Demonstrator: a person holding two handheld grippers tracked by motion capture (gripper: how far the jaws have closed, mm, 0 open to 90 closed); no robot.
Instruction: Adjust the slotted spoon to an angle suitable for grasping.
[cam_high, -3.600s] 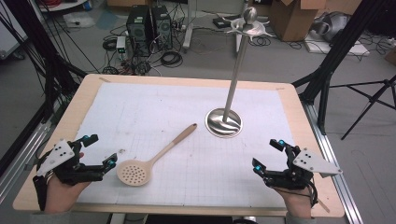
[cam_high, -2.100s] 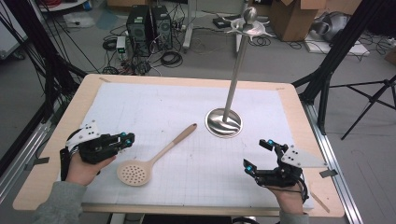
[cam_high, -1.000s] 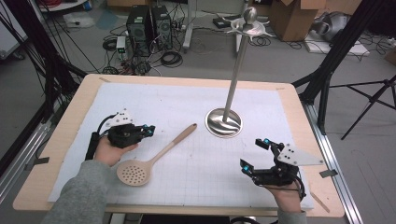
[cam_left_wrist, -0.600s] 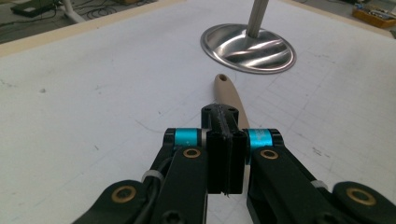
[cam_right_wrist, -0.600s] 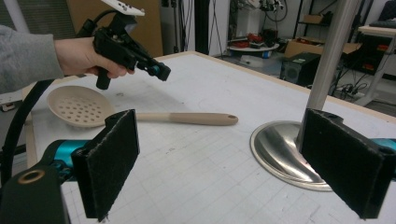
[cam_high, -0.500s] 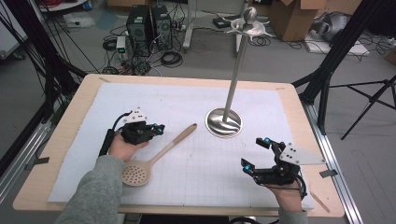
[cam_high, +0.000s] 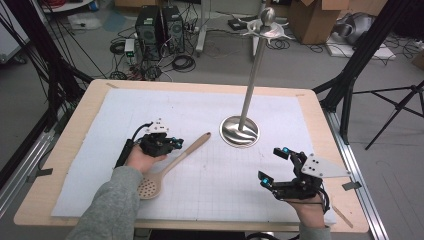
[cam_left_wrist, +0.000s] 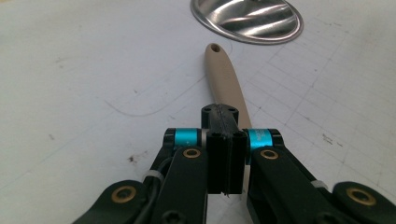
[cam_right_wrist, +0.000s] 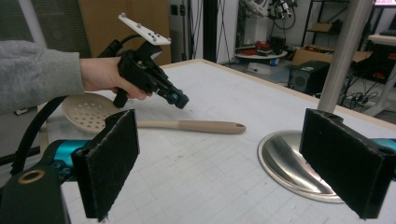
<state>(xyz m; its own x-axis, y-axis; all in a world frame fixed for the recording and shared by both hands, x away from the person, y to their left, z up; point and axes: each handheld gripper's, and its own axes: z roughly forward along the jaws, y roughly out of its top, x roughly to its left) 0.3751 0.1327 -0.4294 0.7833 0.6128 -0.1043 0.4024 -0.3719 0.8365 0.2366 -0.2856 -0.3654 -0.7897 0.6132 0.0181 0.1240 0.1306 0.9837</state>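
Two grippers are at the table, and the left gripper (cam_high: 172, 144) is much nearer to the wooden spoon (cam_high: 172, 163) than the right gripper (cam_high: 277, 167). The spoon lies flat on the white mat (cam_high: 200, 100), with its long axis going diagonally: the perforated bowl points toward the person's side on the left, and the handle end points toward the round base of the metal stand (cam_high: 240, 131). In the left gripper view the jaws are pressed together, just over the handle (cam_left_wrist: 224, 77), which runs straight ahead from them; whether they touch it I cannot tell. The right gripper rests near the front edge with jaws wide apart and holds nothing. I judge the left one must open before it can take the handle. Behind the table are computers (cam_high: 157, 27), cables and cardboard boxes (cam_high: 312, 17) on the floor.
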